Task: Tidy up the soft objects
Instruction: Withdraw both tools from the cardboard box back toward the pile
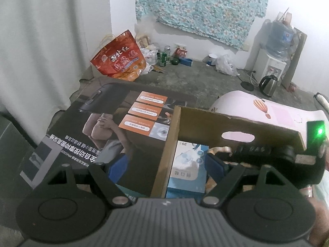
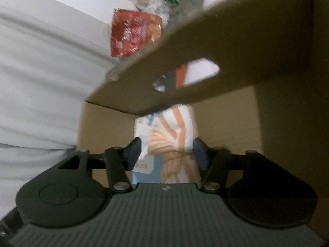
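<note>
Soft packs are going into an open cardboard box [image 1: 205,121], and the pictures suggest the work is partly done. In the left wrist view a pale blue tissue pack [image 1: 188,164] lies flat on the box floor, at about 12 o'clock from the left gripper [image 1: 164,170]. That gripper's blue pads [image 1: 213,164] stand wide apart, one outside the box wall and one over the inside, and they clasp nothing that I can see.

From the right wrist view, the right gripper [image 2: 165,154] is down inside the box, under the flap with the handle cutout [image 2: 191,76]. Between its jaws sits a white pack with orange stripes [image 2: 174,135]. The pads [image 2: 133,152] flank it closely, but the frame is blurred, so I cannot tell whether they are pressing it or have let go.

My judgement: at least one pack is stowed and a second is being set down. Whether more soft things wait outside the box is not visible here; a red bag [image 1: 121,59] at 11 o'clock on the floor looks unrelated.
</note>
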`<act>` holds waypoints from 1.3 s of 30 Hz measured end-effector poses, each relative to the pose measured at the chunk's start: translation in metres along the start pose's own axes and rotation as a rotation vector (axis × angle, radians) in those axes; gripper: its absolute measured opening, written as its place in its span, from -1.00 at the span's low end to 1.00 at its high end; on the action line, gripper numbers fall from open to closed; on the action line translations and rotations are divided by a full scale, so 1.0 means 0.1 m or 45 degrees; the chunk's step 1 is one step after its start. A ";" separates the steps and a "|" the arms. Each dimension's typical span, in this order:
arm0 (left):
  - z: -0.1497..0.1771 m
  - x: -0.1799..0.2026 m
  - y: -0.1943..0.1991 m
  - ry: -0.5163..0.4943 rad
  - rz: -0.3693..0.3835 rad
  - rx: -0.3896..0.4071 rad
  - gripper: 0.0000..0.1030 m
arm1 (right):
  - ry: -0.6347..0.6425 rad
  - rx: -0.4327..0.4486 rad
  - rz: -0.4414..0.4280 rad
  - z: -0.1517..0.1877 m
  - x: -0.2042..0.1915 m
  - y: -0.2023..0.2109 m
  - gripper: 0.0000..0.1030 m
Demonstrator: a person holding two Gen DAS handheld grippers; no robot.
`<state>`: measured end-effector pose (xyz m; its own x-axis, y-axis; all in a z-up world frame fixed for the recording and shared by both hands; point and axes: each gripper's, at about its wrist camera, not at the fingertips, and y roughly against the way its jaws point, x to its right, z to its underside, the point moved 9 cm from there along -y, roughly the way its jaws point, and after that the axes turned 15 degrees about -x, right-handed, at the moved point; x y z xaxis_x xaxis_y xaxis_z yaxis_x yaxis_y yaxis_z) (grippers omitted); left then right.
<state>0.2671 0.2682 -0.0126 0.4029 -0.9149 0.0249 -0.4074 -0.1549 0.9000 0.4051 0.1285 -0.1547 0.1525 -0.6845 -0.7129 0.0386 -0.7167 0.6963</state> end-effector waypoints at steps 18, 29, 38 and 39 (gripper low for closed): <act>0.82 1.04 0.77 -0.161 0.546 -0.057 0.77 | 0.366 0.422 -0.040 0.95 0.28 2.89 0.25; 1.93 2.28 0.28 -0.542 0.456 -0.209 0.58 | 0.090 0.550 0.126 2.20 2.01 3.42 0.25; 2.25 2.32 0.20 -0.672 0.253 -0.108 -0.29 | -0.102 0.580 0.088 2.73 2.61 3.33 0.28; 2.25 2.31 0.23 -0.676 0.256 -0.114 -0.34 | -0.106 0.578 0.082 2.72 2.61 3.32 0.28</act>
<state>0.1666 -0.0307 -0.0836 -0.1516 -0.9884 -0.0015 -0.3536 0.0528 0.9339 0.1890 -0.3240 -0.1322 0.0601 -0.7249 -0.6862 -0.4073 -0.6455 0.6462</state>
